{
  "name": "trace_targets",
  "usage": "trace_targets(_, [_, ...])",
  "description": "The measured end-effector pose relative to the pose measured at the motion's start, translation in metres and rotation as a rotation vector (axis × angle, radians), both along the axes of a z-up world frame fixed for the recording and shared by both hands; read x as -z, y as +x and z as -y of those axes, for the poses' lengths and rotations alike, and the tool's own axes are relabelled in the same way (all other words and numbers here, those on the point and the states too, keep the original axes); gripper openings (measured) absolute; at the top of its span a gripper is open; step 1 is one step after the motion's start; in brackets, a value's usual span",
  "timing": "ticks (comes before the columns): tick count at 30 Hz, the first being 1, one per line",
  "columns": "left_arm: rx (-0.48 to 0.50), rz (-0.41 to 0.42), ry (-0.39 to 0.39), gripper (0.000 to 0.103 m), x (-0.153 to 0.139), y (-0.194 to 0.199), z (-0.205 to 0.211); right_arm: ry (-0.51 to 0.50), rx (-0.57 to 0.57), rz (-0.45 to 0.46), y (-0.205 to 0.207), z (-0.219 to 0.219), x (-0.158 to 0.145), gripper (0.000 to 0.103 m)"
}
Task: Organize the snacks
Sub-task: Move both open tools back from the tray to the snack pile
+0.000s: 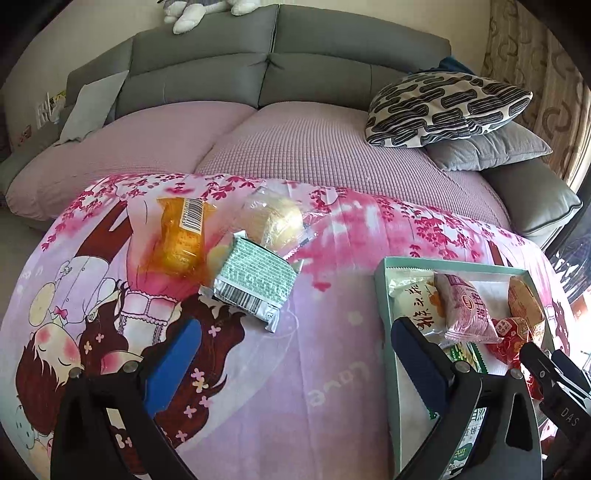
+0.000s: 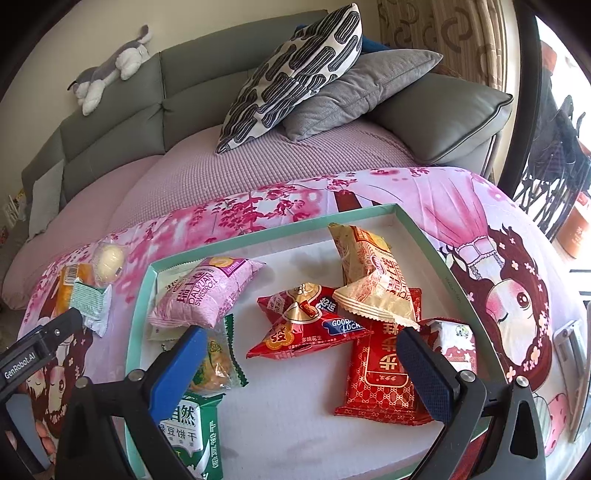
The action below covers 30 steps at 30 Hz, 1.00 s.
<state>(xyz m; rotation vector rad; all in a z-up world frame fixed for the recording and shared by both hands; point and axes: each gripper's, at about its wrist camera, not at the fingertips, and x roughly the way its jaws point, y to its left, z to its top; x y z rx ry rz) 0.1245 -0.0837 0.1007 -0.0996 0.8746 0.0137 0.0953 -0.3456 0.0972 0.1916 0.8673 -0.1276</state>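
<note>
A grey leather sofa (image 1: pixel 314 70) is stretching out ahead of me, its seat lying under a pale pink waffle-knit cover (image 1: pixel 317 147). A black-and-white squiggle-patterned pillow (image 2: pixel 295 74) is leaning on a plain grey fabric cushion (image 2: pixel 354 88) at the right end. A grey-and-white plush toy (image 2: pixel 110 74) is sprawling along the backrest. A pink cartoon-printed cloth with blossoms (image 1: pixel 332 332) is spreading across the surface nearest me. Beige patterned curtains (image 2: pixel 443 33) are hanging behind.
</note>
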Motion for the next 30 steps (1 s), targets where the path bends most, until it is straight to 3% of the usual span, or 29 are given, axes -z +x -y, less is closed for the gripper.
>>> trace_targets(6, [-0.040, 0.065, -0.006, 0.102, -0.010, -0.001, -0.026, 0.007, -0.004, -0.009, 0.002, -0.003, 0.004, 0.103])
trace_targets(11, [-0.104, 0.067, -0.030, 0.102, -0.016, 0.001, -0.058, -0.007, -0.012, -0.032, 0.004, -0.011, 0.008, 0.103])
trace_targets(18, [-0.193, 0.067, -0.006, 0.102, -0.025, -0.001, -0.099, 0.003, -0.043, -0.016, 0.006, -0.027, 0.002, 0.103])
trace_targets(24, [-0.300, 0.028, -0.074, 0.102, -0.022, 0.000, -0.140, 0.042, -0.077, 0.024, 0.010, -0.052, -0.013, 0.103])
trace_targets(30, [-0.308, 0.003, -0.154, 0.102, -0.015, 0.011, -0.162, 0.064, -0.177, 0.002, 0.029, -0.103, -0.021, 0.103])
